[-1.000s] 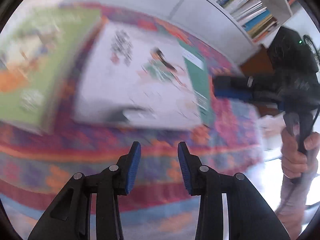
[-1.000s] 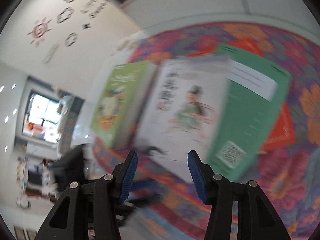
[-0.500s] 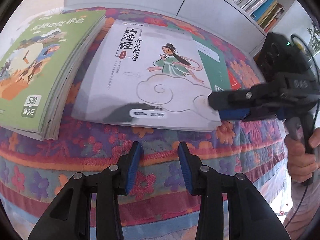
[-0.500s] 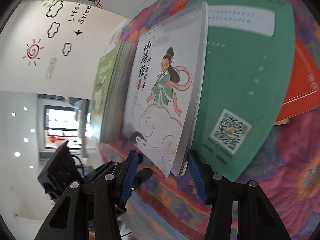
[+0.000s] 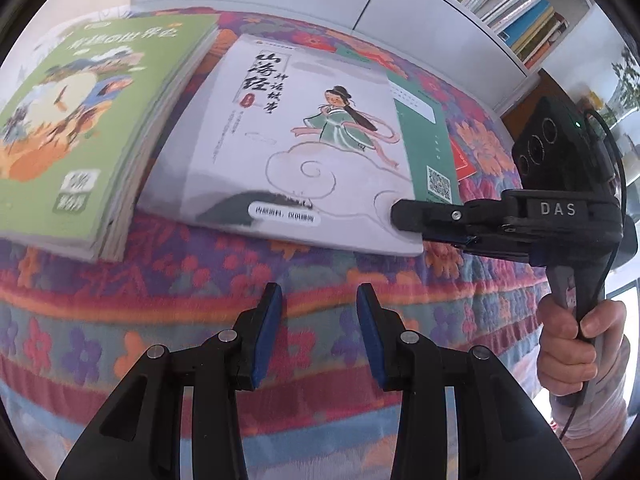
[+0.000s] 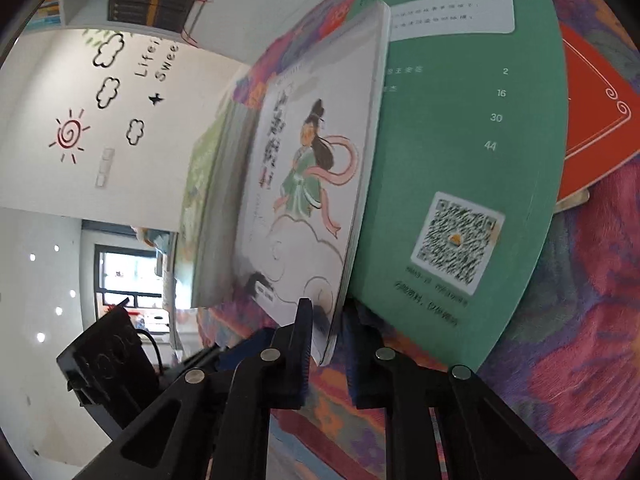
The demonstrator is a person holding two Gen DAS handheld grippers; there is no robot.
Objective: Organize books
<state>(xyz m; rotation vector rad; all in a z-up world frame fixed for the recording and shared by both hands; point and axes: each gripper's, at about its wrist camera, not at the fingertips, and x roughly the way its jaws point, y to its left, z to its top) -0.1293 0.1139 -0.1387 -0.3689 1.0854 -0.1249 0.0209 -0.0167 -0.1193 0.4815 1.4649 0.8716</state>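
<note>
On the flower-patterned cloth [image 5: 280,276] that covers the counter lie several books: a green picture book [image 5: 84,120] at the left, a white book with a girl in a green robe [image 5: 296,140] beside it, and under the white one a dark green book [image 6: 460,152] that in turn overlaps a red book [image 6: 592,112]. The right tool [image 5: 404,216] comes in from the right edge, held by a hand [image 5: 572,344] low on its grip, and its jaws are clamped on the near right corner of the white book, one jaw above the cover and one beneath. From the right wrist view that corner sits pinched between the two black fingers [image 6: 300,344]. The left tool [image 5: 318,312] hovers over the cloth in front of the books, jaws partly apart with nothing between them. A bookshelf [image 5: 500,4] stands behind.
</note>
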